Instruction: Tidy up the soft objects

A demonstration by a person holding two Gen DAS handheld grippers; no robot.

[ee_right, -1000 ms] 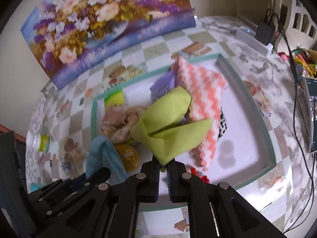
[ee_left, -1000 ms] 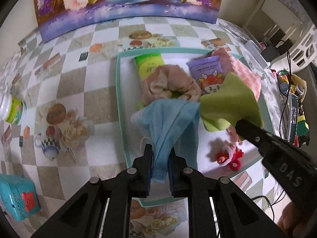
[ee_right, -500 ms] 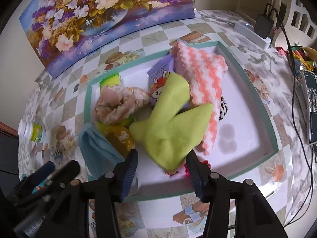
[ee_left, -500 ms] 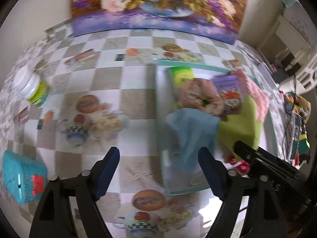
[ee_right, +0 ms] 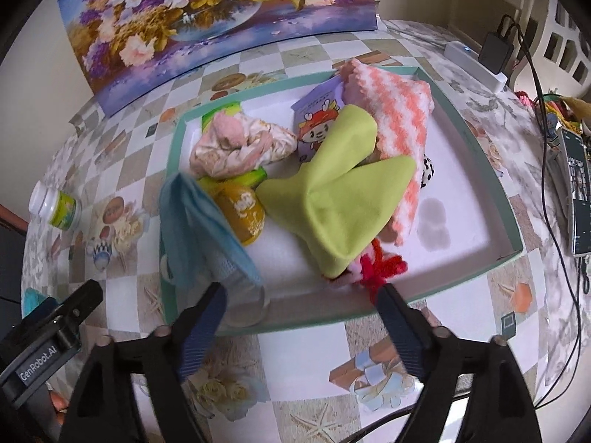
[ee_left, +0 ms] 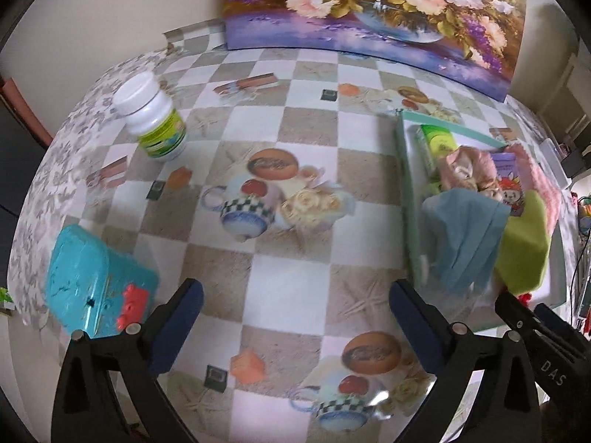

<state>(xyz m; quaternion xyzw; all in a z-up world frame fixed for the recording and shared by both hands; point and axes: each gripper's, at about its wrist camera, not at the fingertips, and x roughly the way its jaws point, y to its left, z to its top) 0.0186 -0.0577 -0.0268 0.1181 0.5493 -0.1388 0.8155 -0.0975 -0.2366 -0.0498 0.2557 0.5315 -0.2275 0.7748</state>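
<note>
Soft objects lie heaped in the teal-rimmed tray point(ee_right: 476, 136) on the checkered tablecloth point(ee_left: 295, 269). Far left on the cloth, a teal box point(ee_left: 92, 284) sits near the table edge, and a white bottle point(ee_left: 155, 122) with a green label stands behind it. The left gripper point(ee_left: 295, 306) hangs over bare cloth left of the tray; its jaws have just been opening and stand wide, nothing between them. Inside the tray, from its left wall: a blue cloth point(ee_right: 195, 229) draped over the rim, a pink crumpled fabric point(ee_right: 240, 147), a yellow pouch point(ee_right: 243, 210), a lime-green cloth point(ee_right: 332, 203) folded on top, and a pink-and-white knit point(ee_right: 399, 110) behind it. The right gripper point(ee_right: 299, 302) hovers at the tray's near rim; its jaws have just been opening too, empty, with red yarn point(ee_right: 384, 269) just beyond them.
</note>
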